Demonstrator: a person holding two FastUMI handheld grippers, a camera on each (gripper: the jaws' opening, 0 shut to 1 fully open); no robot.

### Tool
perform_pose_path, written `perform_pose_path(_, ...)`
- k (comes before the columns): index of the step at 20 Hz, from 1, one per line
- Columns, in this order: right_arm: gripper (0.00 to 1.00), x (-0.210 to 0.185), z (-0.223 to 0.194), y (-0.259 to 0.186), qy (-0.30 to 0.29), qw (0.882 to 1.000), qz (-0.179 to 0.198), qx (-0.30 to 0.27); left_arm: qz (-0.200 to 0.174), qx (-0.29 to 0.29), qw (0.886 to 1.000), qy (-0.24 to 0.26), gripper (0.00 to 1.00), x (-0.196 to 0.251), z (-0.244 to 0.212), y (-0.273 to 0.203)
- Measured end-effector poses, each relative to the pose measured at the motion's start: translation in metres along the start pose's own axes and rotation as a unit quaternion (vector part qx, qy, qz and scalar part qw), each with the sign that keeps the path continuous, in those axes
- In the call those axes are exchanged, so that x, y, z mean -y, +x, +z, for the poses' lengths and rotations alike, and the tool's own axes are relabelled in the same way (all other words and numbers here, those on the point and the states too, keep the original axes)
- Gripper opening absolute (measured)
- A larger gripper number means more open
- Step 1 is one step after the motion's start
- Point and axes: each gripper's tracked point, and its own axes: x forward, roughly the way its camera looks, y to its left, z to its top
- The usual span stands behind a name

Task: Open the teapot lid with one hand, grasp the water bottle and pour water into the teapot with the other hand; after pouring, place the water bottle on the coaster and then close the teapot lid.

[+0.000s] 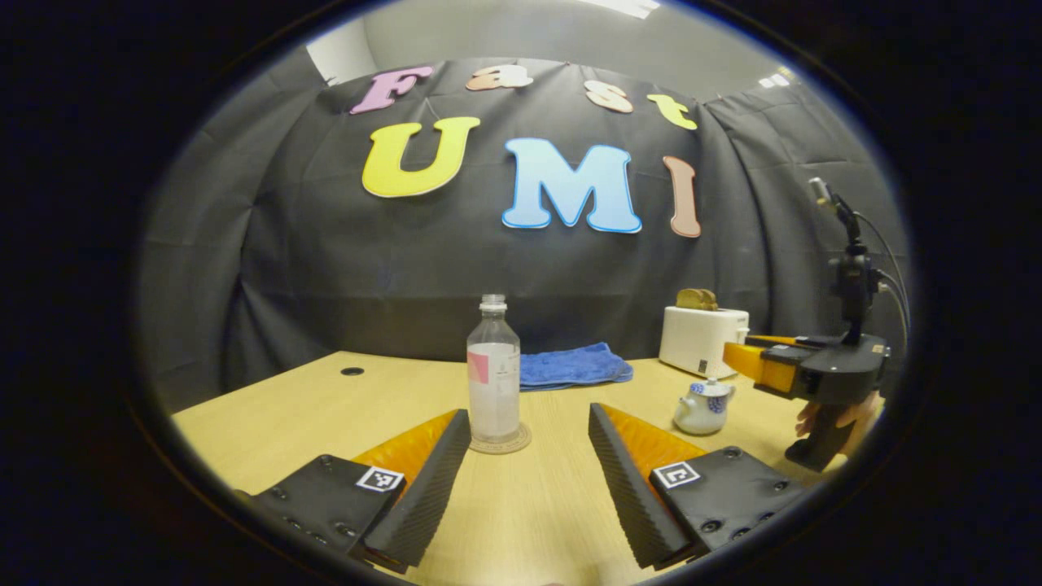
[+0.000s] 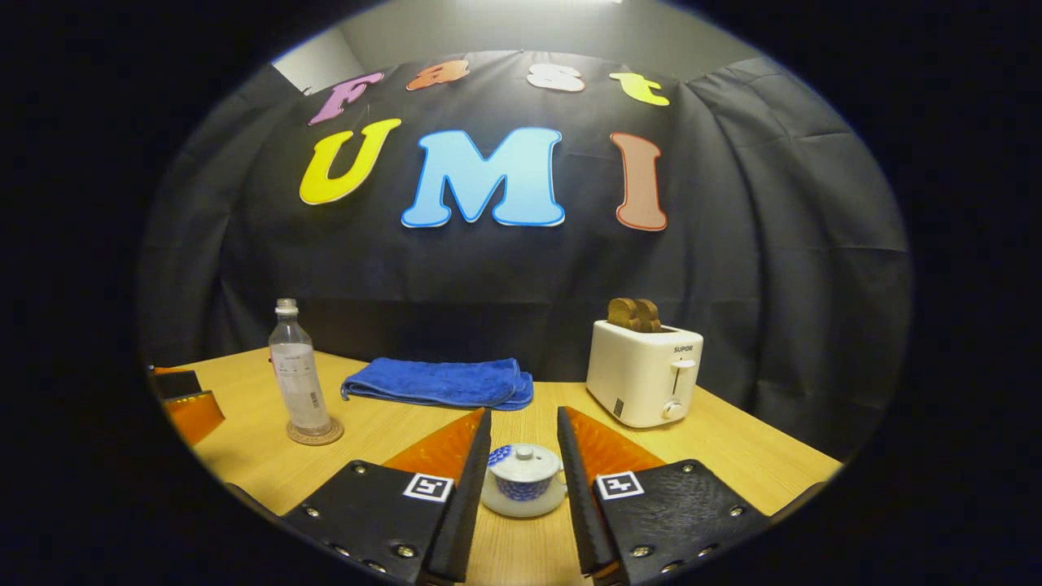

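The water bottle stood upright on its coaster on the wooden counter, just ahead of the left hand-held gripper, whose fingers were spread wide and touched nothing; the bottle stood nearer the left finger. In the right gripper view, the small white-and-blue teapot, lid on, sat between the parted fingers of the right hand-held gripper, which flanked it closely on both sides; whether they touched it could not be told. The bottle stood well off to that gripper's left. A folded blue towel lay near the back wall, and a white toaster holding bread stood to its right. In the left gripper view, a hand held the right hand-held gripper beside the teapot.
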Motion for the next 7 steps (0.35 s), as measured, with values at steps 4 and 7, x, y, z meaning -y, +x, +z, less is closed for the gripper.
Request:
perform_pose_path(4, 0.51, -0.014, -0.015, -0.063, 0.005, 1.000, -0.008, -0.006, 0.003, 0.013, 1.000, 0.007, 1.00, 0.015, 0.007, -0.020)
perform_pose_path(7, 0.80, -0.029, -0.034, -0.089, 0.012, 1.000, 0.009, -0.024, -0.011, 0.013, 1.000, 0.001, 1.00, 0.039, -0.001, -0.036)
